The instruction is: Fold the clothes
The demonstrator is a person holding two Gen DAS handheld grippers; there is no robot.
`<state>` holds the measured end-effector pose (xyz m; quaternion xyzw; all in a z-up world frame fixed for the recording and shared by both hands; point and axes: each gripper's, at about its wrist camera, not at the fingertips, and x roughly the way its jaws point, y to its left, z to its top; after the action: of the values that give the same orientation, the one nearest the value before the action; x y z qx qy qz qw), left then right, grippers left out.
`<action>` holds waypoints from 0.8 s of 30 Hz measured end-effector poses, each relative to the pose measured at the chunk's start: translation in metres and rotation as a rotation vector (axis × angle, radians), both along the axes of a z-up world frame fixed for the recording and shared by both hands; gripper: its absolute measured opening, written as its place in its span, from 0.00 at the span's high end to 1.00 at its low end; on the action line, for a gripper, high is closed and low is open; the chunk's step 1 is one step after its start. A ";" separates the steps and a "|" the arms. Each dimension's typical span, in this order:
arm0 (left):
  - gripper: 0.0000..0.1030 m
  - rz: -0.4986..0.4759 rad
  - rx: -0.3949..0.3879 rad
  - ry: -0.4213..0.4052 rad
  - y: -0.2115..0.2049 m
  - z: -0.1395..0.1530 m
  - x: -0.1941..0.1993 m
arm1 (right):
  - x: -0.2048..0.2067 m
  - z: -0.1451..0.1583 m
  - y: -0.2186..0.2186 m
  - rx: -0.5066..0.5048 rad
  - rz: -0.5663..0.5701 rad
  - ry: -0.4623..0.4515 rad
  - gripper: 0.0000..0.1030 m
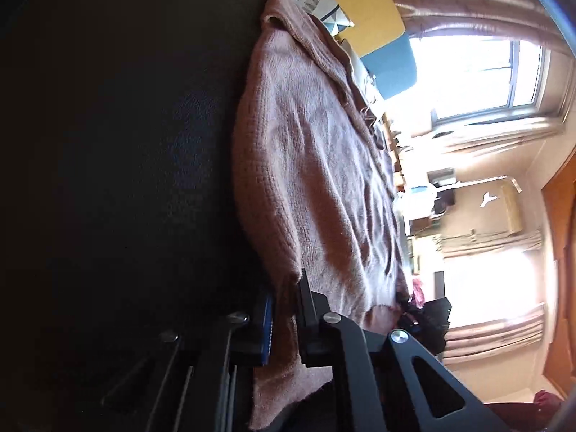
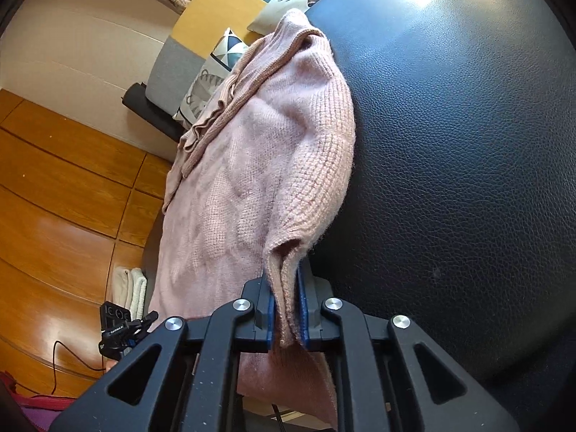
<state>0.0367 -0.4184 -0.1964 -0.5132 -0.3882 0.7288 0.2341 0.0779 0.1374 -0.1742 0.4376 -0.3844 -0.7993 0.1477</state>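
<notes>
A pink knitted sweater [image 1: 316, 165] lies spread over a black leather surface [image 1: 126, 180]. In the left wrist view my left gripper [image 1: 286, 306] is shut on one near corner of the sweater, and the knit bunches between its blue pads. In the right wrist view the same pink sweater [image 2: 259, 165] runs away from the camera with its ribbed collar at the far end. My right gripper [image 2: 286, 295] is shut on the other near corner, with a fold of knit pinched between its blue-lined fingers [image 2: 301, 306]. Loose hem hangs below both grippers.
The black leather surface [image 2: 450, 144] fills the right of the right wrist view. Patterned cushions [image 2: 223, 57] and a yellow and blue backrest [image 2: 216, 10] lie beyond the collar. Wooden floor [image 2: 64, 180], a folded white towel [image 2: 129, 288] and a small black device with a cable [image 2: 115, 327] are at left. Bright windows with curtains [image 1: 486, 72].
</notes>
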 end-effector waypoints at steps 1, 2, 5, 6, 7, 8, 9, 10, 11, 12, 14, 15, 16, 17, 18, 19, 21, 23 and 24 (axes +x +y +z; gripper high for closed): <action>0.91 -0.007 -0.005 0.013 0.001 0.000 0.001 | 0.000 0.000 0.001 -0.005 0.002 -0.002 0.90; 0.91 -0.014 -0.011 0.026 0.002 0.000 0.002 | -0.001 -0.001 0.002 -0.012 0.005 -0.006 0.90; 0.90 -0.037 -0.028 0.046 0.006 0.002 0.000 | -0.002 -0.003 0.005 -0.030 0.017 -0.016 0.90; 0.90 -0.038 -0.024 0.048 0.006 0.001 0.000 | -0.003 -0.003 0.006 -0.036 0.021 -0.019 0.90; 0.90 -0.036 -0.016 0.046 0.006 0.000 -0.001 | -0.003 -0.004 0.007 -0.039 0.025 -0.021 0.90; 0.90 -0.036 -0.009 0.043 0.005 0.000 -0.001 | -0.003 -0.003 0.008 -0.033 0.030 -0.020 0.90; 0.90 -0.037 -0.008 0.045 0.005 -0.001 -0.001 | -0.004 -0.003 0.008 -0.023 0.035 -0.018 0.90; 0.90 -0.038 -0.008 0.046 0.004 -0.001 -0.001 | -0.004 -0.002 0.006 -0.005 0.035 -0.015 0.90; 0.90 -0.039 -0.007 0.048 0.004 -0.001 -0.001 | -0.003 0.000 0.004 0.010 0.031 -0.014 0.90; 0.91 -0.039 -0.010 0.054 0.004 0.000 -0.002 | -0.002 0.001 0.003 0.024 0.025 -0.014 0.91; 0.91 -0.041 -0.008 0.062 0.006 0.002 -0.002 | -0.002 0.004 0.001 0.036 0.010 -0.020 0.91; 0.91 -0.046 0.007 0.062 0.006 0.002 -0.003 | -0.001 0.005 0.002 0.031 0.004 -0.022 0.91; 0.91 -0.043 0.048 0.071 0.003 0.003 -0.002 | 0.000 0.007 0.003 0.016 0.002 -0.018 0.91; 0.91 -0.039 0.090 0.080 0.001 0.005 -0.002 | 0.001 0.009 0.004 -0.008 0.005 -0.006 0.91; 0.91 -0.038 0.120 0.096 -0.002 0.009 0.000 | 0.003 0.012 0.006 -0.024 0.007 0.003 0.91; 0.91 -0.043 0.122 0.120 -0.004 0.015 0.002 | 0.005 0.015 0.008 -0.039 0.010 0.012 0.91; 0.91 -0.052 0.124 0.168 -0.007 0.028 0.006 | 0.010 0.018 0.013 -0.066 0.023 0.021 0.91; 0.91 -0.060 0.133 0.185 -0.009 0.035 0.011 | 0.015 0.018 0.014 -0.099 0.034 0.014 0.91; 0.91 -0.063 0.141 0.190 -0.009 0.037 0.014 | 0.018 0.016 0.015 -0.121 0.038 0.010 0.91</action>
<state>0.0503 -0.4278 -0.1591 -0.4361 -0.3980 0.7373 0.3282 0.0958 0.1521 -0.1578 0.4309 -0.4230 -0.7739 0.1909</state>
